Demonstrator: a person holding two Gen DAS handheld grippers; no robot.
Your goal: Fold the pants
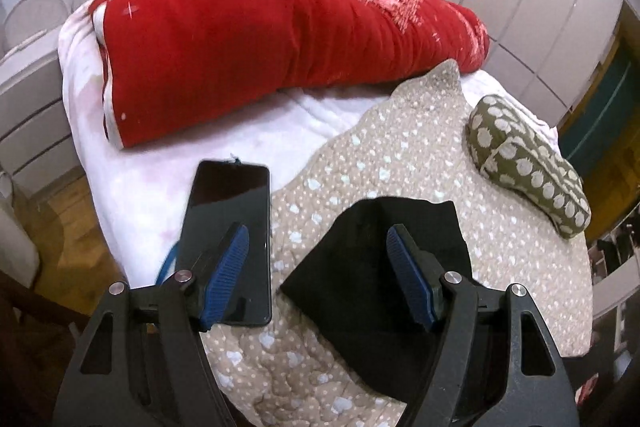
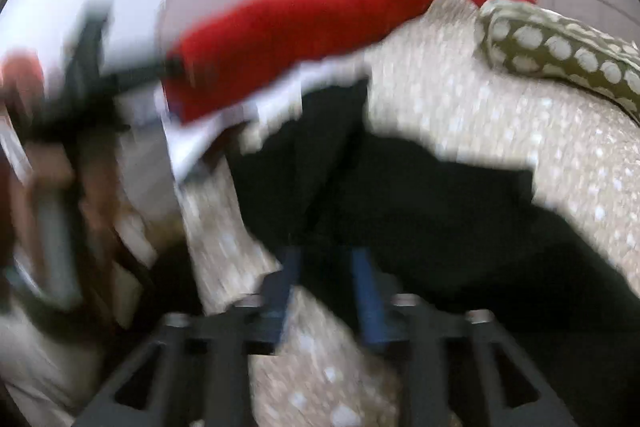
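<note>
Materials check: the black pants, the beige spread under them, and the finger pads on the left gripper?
Pants: matte black woven or knit cloth, no sheen; weave too dark to tell.
Spread: quilted beige cotton-like fabric, stitched puffs, pale printed shapes and dots.
Left gripper fingers: blue ribbed pads, likely rubber or soft plastic, on matte black hard plastic arms with metal pins.

Beige quilt [image 1: 400, 163] lies bare at twelve o'clock between phone [image 1: 228, 227] at ten and spotted cushion [image 1: 528, 163] at two.
</note>
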